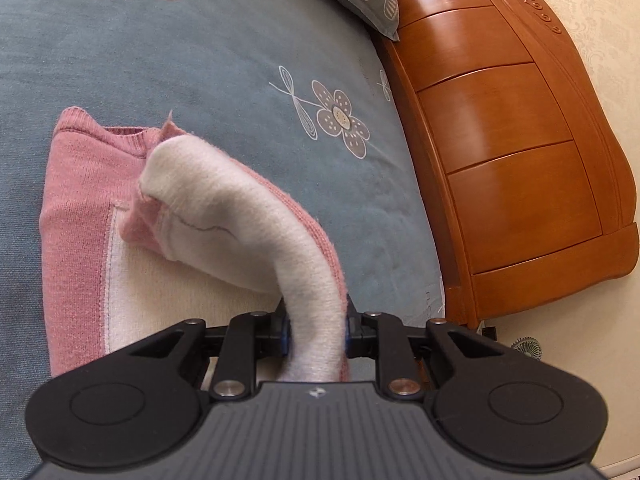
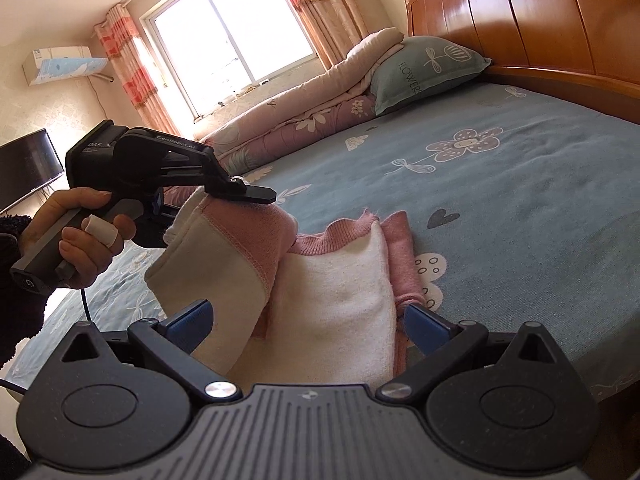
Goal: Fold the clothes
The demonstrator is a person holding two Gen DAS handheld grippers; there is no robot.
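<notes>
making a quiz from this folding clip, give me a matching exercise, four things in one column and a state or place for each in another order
Things:
1. left gripper
2. right gripper
3. pillow
4. pink sweater

States or places:
a. leaning on the rolled quilt by the headboard
b. open, holding nothing
c. partly folded, cream lining showing
d. shut on a lifted part of the garment

Pairs: 1-d, 2-b, 3-a, 4-c
</notes>
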